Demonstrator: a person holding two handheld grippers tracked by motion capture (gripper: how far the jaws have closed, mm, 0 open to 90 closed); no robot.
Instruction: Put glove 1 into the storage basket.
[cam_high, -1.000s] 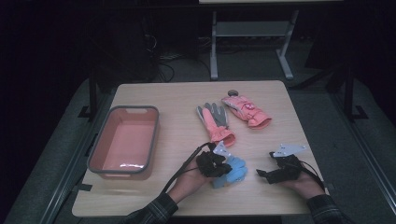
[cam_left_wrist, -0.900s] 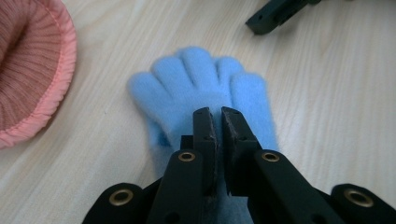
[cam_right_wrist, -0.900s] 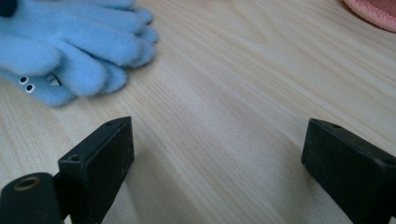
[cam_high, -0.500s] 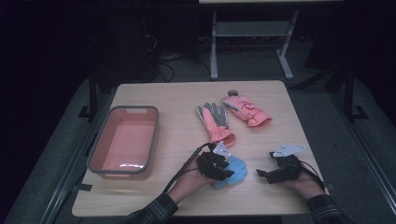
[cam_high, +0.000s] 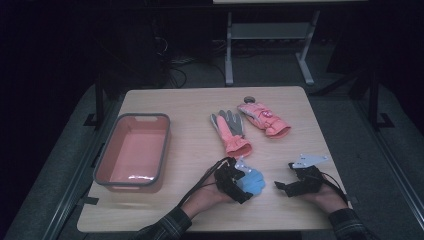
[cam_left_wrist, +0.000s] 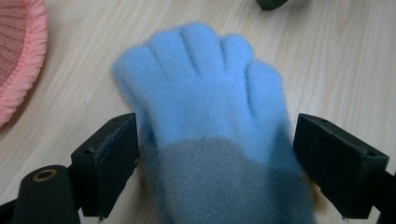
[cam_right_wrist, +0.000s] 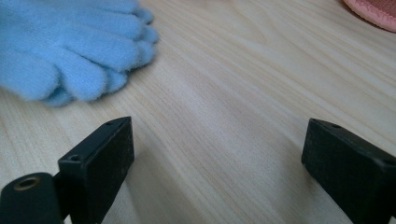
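Left gripper (cam_left_wrist: 215, 172) jaws just opened, blue glove (cam_left_wrist: 205, 112) between

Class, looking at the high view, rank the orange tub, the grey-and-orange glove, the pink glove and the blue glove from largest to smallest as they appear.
1. Orange tub, clearly largest.
2. Grey-and-orange glove and pink glove: they look alike, so no ranking between them.
3. Blue glove, smallest as seen, though the left gripper covers part of it.

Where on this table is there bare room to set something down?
Bare wood lies between the pink bin and the pink-and-grey glove, and along the far edge. It is crowded near the front, where the blue glove lies between both grippers.
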